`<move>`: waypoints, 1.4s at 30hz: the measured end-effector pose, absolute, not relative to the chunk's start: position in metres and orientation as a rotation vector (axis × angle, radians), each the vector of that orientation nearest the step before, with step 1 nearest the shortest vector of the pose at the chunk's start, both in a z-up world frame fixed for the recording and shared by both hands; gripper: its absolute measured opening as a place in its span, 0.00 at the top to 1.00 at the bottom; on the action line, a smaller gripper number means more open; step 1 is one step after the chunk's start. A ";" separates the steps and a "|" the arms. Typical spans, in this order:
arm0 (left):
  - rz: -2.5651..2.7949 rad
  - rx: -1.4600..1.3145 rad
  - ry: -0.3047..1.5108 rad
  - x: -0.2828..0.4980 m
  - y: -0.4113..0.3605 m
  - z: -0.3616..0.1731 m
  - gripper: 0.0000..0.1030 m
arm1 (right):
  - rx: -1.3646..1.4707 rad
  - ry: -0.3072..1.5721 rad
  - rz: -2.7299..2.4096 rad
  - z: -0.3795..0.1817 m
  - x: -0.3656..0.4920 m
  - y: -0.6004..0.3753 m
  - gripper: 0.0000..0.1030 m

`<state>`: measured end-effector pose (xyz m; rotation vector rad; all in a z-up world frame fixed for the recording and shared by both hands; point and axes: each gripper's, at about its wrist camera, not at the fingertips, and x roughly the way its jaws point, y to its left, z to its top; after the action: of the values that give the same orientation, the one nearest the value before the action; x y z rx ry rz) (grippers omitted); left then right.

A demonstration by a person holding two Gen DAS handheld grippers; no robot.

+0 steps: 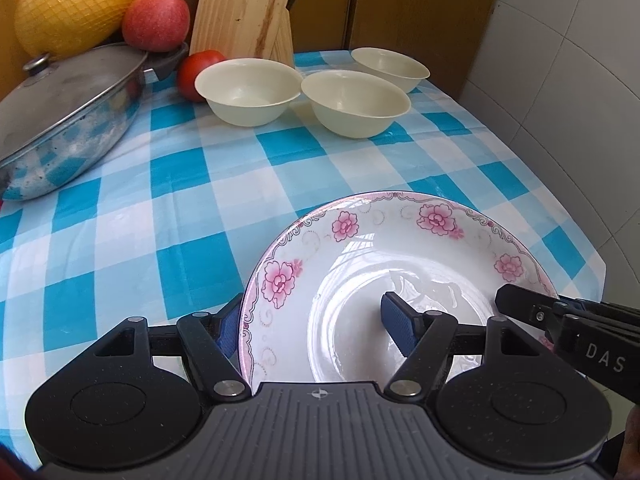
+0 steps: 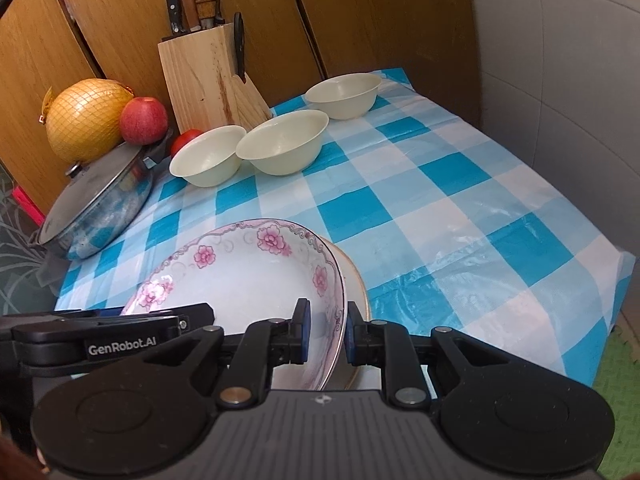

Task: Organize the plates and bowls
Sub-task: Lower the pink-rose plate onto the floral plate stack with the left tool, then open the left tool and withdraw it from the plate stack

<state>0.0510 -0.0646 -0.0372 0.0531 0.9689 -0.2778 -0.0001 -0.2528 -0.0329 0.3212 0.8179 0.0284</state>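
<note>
A white plate with pink flowers (image 1: pixel 400 264) is near the table's front edge; it also shows in the right wrist view (image 2: pixel 248 276), tilted over a gold-rimmed plate (image 2: pixel 356 280). My left gripper (image 1: pixel 312 328) is wide open and straddles the flowered plate's left rim, one pad outside and one inside. My right gripper (image 2: pixel 326 330) has its blue pads on either side of the plate's right rim. Three cream bowls (image 1: pixel 248 92) (image 1: pixel 356 102) (image 1: pixel 390 66) stand apart at the back.
A lidded steel pan (image 1: pixel 68 120) sits at the left with a pomelo (image 1: pixel 76 4) and an apple (image 1: pixel 156 20) on it. A tomato (image 1: pixel 192 72) and a wooden knife block (image 2: pixel 212 76) stand at the back. A tiled wall (image 1: pixel 560 80) is on the right.
</note>
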 end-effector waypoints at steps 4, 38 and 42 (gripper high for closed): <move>-0.284 0.057 0.966 0.051 -0.065 -0.037 0.28 | 0.284 0.803 0.011 -0.031 -0.002 -0.251 0.82; -0.266 0.021 0.990 0.058 -0.053 -0.037 0.26 | 0.413 0.810 0.008 -0.041 0.010 -0.267 0.70; -0.256 0.016 0.977 0.059 -0.050 -0.034 0.25 | 0.436 0.787 -0.002 -0.036 0.009 -0.272 0.71</move>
<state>0.0587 -0.0504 -0.0339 0.0157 0.9774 -0.2560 0.0094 -0.2720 -0.0359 0.4356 0.7870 -0.0020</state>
